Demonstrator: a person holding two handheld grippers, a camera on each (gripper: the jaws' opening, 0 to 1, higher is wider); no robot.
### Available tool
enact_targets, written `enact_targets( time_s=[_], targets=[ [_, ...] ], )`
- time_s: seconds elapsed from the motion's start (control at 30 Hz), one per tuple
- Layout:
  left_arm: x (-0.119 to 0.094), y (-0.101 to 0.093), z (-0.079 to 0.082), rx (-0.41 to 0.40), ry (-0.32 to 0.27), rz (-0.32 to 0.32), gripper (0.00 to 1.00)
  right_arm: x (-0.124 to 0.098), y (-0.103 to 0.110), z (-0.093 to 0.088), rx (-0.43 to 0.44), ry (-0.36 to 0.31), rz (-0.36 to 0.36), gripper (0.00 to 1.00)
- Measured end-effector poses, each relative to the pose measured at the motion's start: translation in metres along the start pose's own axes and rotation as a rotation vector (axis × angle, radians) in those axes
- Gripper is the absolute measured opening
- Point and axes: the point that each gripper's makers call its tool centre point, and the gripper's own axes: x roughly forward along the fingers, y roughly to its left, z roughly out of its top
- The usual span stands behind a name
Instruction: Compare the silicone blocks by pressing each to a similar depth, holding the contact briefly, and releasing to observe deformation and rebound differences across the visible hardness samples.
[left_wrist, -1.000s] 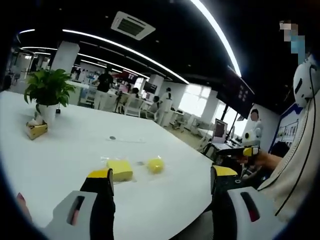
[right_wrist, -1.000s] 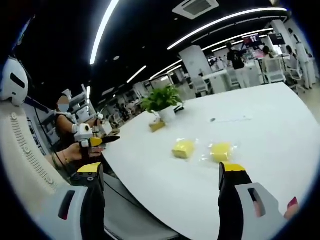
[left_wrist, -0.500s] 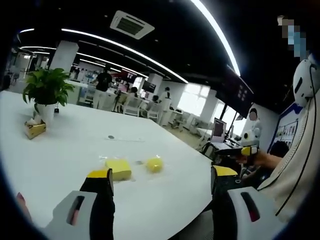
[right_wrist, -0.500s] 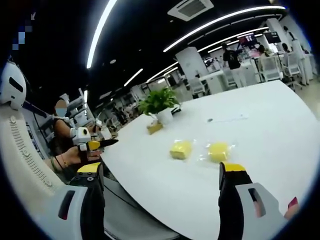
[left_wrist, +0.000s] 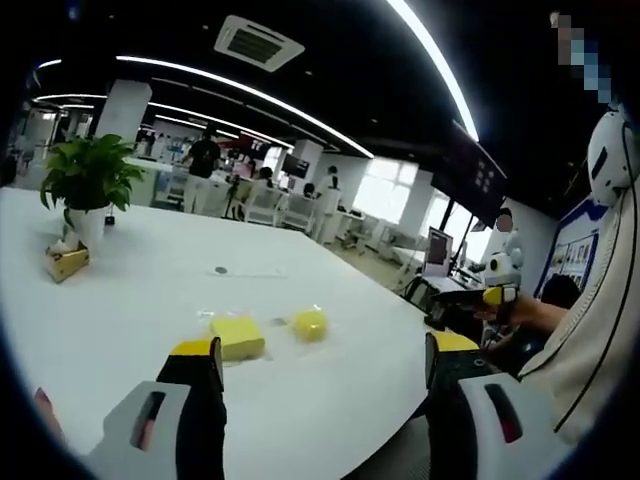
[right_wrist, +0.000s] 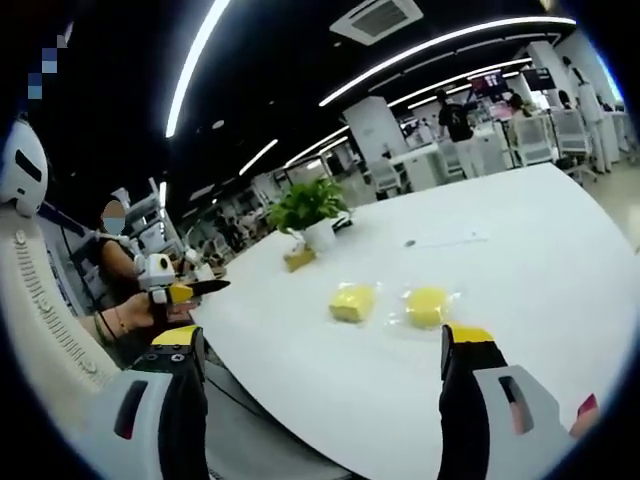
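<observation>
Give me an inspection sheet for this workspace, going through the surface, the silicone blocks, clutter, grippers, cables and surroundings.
Surface: white table, mostly bare.
Job's things: two yellow silicone blocks in clear wrap lying side by side, apart; square block, rounder block. Neither touched.
Clutter: potted plant at the far end, a small yellowish box beside it, a small dark spot on the table.
Grippers: left gripper open, above the table short of the blocks; right gripper open, likewise.
Cables: nothing seen.
Surroundings: open office, ceiling light strips, people at distant desks; a person at the table edge holding a yellow-tipped tool.
</observation>
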Motion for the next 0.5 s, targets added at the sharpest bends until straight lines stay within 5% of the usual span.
enact_targets(
  time_s=[0.5],
  targets=[
    [0.031,0.035,0.006,-0.024,0.007,-0.018,0.78,0.004,-0.002,0.005,0.023,0.001,-0.044,0.89]
  ],
)
